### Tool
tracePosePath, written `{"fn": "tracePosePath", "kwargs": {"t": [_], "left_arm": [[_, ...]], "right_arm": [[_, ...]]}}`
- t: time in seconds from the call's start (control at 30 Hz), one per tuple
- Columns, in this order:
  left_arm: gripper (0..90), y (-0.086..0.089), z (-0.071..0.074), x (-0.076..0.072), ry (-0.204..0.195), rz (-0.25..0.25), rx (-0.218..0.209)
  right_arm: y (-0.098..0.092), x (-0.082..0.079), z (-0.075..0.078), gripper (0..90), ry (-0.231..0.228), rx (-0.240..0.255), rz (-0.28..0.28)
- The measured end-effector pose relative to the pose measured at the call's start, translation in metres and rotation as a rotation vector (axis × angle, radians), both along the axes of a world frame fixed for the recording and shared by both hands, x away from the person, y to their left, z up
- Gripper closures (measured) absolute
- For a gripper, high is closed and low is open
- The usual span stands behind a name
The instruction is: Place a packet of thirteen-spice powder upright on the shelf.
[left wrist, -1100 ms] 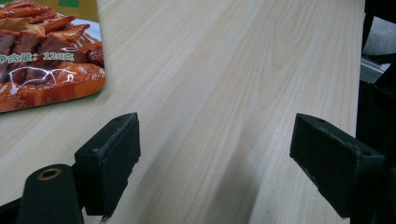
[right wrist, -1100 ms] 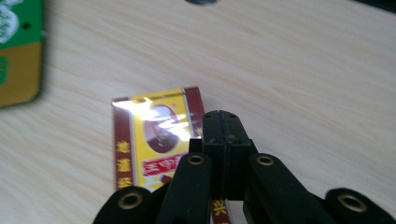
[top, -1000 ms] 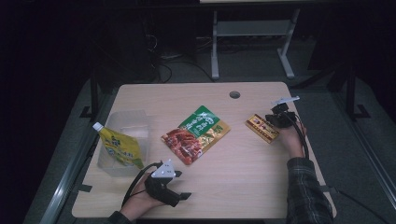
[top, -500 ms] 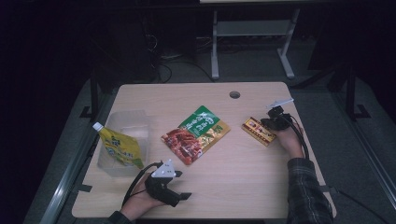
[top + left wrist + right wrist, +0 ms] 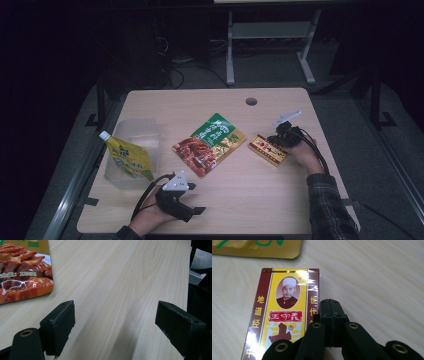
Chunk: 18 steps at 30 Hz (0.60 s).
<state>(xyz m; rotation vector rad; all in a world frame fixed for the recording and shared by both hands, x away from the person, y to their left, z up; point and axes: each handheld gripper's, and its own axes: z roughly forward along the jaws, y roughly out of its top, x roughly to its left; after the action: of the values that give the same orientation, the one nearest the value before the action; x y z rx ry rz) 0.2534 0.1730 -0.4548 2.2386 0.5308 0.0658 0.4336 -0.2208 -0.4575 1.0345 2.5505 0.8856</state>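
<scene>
Two grippers work over the wooden tabletop (image 5: 240, 190), and parts of the scene are cut off. In the right gripper view the red-and-yellow box (image 5: 284, 312) runs out of the bottom edge, its lower right corner hidden behind the right gripper (image 5: 331, 305); a gold packet edge above it is cropped. In the left gripper view the meat snack pouch (image 5: 23, 272) shows just its lower corner at the top left. The print on the yellow spout pouch (image 5: 127, 157), which lies over a clear plastic tub (image 5: 145, 130), is too small to read from above.

The right hand (image 5: 302, 155) lies at the tabletop's right side, its gripper pointing left with the fingers clenched together, empty, tips at the box's right edge. The left gripper (image 5: 192, 200) rests near the front edge, fingers released and wide apart over bare wood, pointing right
</scene>
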Motion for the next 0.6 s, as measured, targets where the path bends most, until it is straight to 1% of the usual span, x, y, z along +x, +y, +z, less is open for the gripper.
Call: {"fn": "tracePosePath", "kwargs": {"t": [0.03,0.13,0.2,0.3,0.43,0.5,0.6], "left_arm": [[15.6,0.0,0.0,0.0,-0.002,-0.001,0.002],[15.7,-0.001,0.0,-0.001,-0.001,0.0,-0.001],[15.6,-0.001,0.0,-0.001,0.001,-0.001,-0.002],[15.7,-0.001,0.0,-0.001,0.0,-0.002,0.0],[15.6,-0.001,0.001,-0.002,-0.001,-0.003,-0.003],[15.6,-0.001,0.001,-0.002,-0.003,-0.006,-0.001],[15.6,-0.001,0.001,-0.002,-0.003,-0.008,0.0]], "right_arm": [[0.002,-0.002,0.001,90.0,0.009,-0.005,0.011],[0.01,-0.007,0.002,90.0,0.016,-0.022,0.041],[0.014,-0.014,0.003,90.0,0.007,-0.041,0.067],[0.016,-0.021,0.004,90.0,0.019,-0.038,0.086],[0.016,-0.03,0.006,90.0,0.033,-0.048,0.101],[0.015,-0.035,0.007,90.0,0.033,-0.038,0.103],[0.013,-0.042,0.006,90.0,0.054,-0.006,0.12]]}}
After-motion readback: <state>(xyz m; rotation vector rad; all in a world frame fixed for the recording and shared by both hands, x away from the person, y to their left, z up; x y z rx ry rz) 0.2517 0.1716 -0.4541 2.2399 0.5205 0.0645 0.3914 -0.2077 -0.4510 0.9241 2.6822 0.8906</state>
